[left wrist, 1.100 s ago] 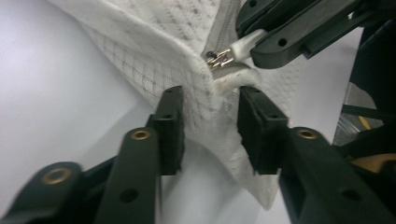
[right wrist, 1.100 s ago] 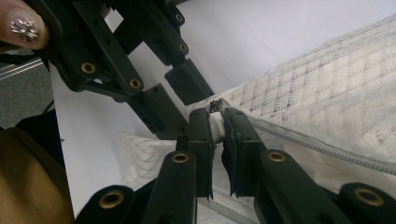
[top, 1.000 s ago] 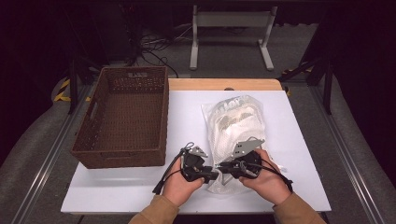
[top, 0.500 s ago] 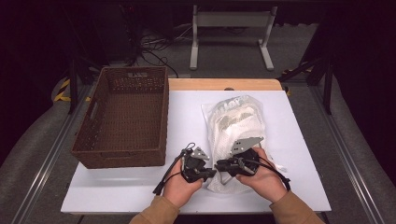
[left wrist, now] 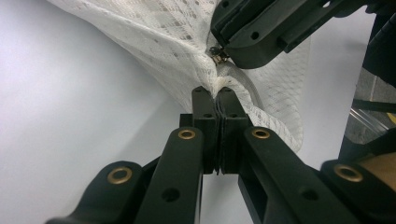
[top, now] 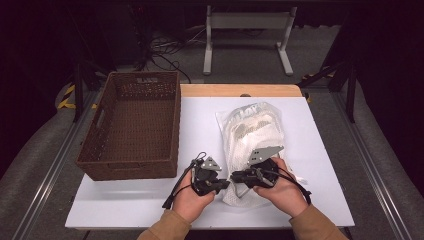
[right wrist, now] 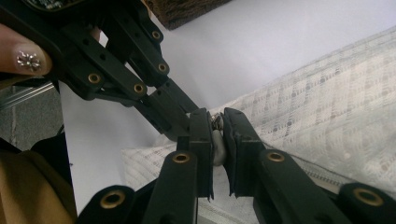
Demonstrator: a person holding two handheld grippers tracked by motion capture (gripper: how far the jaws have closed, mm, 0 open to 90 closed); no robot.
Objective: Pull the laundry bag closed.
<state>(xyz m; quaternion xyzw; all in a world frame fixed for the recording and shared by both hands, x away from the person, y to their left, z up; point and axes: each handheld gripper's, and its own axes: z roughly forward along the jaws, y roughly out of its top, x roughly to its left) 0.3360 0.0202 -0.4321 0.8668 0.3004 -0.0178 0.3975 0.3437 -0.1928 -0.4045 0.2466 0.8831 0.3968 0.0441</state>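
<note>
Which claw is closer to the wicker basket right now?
Left. The left claw sits just off the wicker basket, at its near right corner, pinching the mesh bag. The right claw grips the bag's zipper pull farther to the right.

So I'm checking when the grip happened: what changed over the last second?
The left gripper has closed its jaws onto the mesh bag, pinching a gathered bit of its near corner. The right gripper grips the zipper pull there, its jaws just closing a little. Both hands, the bag and the wicker basket stayed where they were.
</note>
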